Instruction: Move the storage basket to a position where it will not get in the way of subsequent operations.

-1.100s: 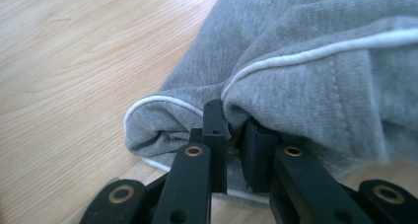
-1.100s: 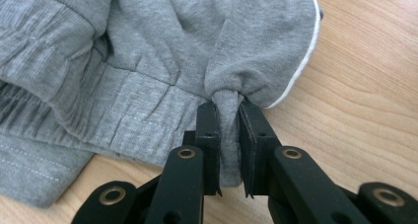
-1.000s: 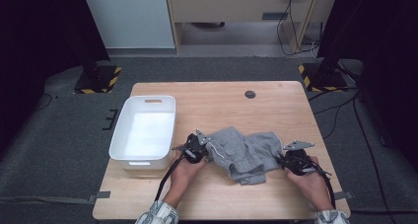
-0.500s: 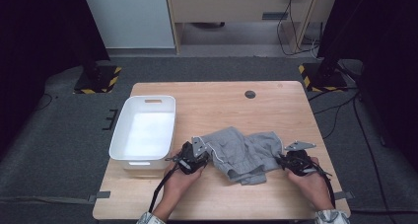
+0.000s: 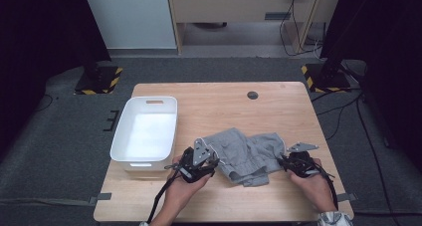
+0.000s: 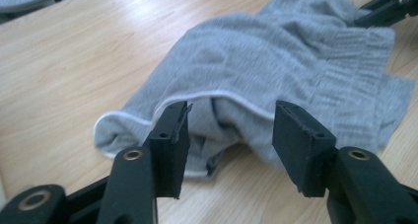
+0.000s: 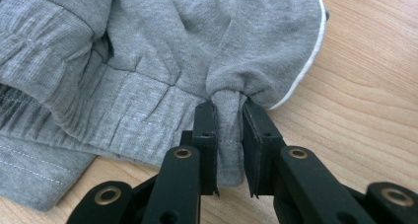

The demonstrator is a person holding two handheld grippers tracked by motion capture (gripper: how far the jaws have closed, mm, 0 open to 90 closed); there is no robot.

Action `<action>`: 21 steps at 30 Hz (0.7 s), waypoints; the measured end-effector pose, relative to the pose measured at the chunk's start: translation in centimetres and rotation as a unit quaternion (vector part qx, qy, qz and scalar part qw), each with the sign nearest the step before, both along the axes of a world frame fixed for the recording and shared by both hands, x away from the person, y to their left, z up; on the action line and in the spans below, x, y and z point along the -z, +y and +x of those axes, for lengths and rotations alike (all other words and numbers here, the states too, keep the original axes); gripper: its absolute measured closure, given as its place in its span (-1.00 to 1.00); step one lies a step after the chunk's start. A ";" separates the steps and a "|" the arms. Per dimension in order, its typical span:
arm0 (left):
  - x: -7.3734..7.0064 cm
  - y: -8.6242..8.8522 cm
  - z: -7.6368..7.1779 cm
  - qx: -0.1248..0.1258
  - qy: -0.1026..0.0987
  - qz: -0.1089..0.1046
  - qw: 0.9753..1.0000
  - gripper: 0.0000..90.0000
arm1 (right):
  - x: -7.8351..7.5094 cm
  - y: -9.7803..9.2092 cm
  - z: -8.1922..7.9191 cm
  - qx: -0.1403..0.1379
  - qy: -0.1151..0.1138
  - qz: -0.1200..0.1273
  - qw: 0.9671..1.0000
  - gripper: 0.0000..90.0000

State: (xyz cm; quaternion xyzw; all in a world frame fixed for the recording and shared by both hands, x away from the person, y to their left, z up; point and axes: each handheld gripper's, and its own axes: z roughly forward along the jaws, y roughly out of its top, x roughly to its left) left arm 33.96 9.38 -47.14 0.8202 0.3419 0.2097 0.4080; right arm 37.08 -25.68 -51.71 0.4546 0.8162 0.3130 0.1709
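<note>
High view: white bin (image 5: 144, 131) beside grey garment (image 5: 246, 156)

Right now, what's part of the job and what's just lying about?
In the job:
- grey garment, crumpled on the table
- right gripper, shut on a fold of it
- left gripper, open at its white-trimmed edge

Lying about:
- white bin, untouched
- dark round disc near the far edge
</note>
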 end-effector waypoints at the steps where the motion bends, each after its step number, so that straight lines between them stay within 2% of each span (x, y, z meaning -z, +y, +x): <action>1: 0.2 -0.3 0.2 0.003 0.000 0.005 1.000 -0.06 | 0.0 0.1 0.0 0.001 0.001 0.000 1.000 0.72; 4: 1.1 -1.1 1.0 0.013 0.019 0.014 1.000 -0.12 | 0.0 0.2 0.0 -0.003 -0.001 -0.001 1.000 0.72; 6: 2.0 -1.5 1.5 0.013 0.024 0.042 0.999 -0.08 | -0.1 0.3 0.0 -0.006 0.000 0.001 1.000 0.72; 8: 2.5 -1.7 1.8 0.015 0.027 0.060 0.998 0.22 | -0.1 0.4 -0.1 -0.013 -0.005 0.002 1.000 0.72; 12: 2.6 -1.9 2.0 0.020 0.022 0.068 0.997 0.69 | -0.4 0.4 -0.2 -0.015 -0.007 0.004 1.000 0.74; 14: 2.5 -1.9 2.1 0.021 0.022 0.070 0.997 0.81 | -0.5 0.4 -0.2 -0.018 -0.013 0.002 1.000 0.75; 17: 2.0 -1.7 2.0 0.018 0.020 0.065 0.998 0.82 | -0.6 0.3 -0.2 -0.018 -0.014 0.002 1.000 0.75; 21: 0.4 -0.7 1.6 0.005 0.003 0.038 0.999 0.83 | -1.5 0.2 -0.4 -0.019 -0.030 0.011 0.999 0.76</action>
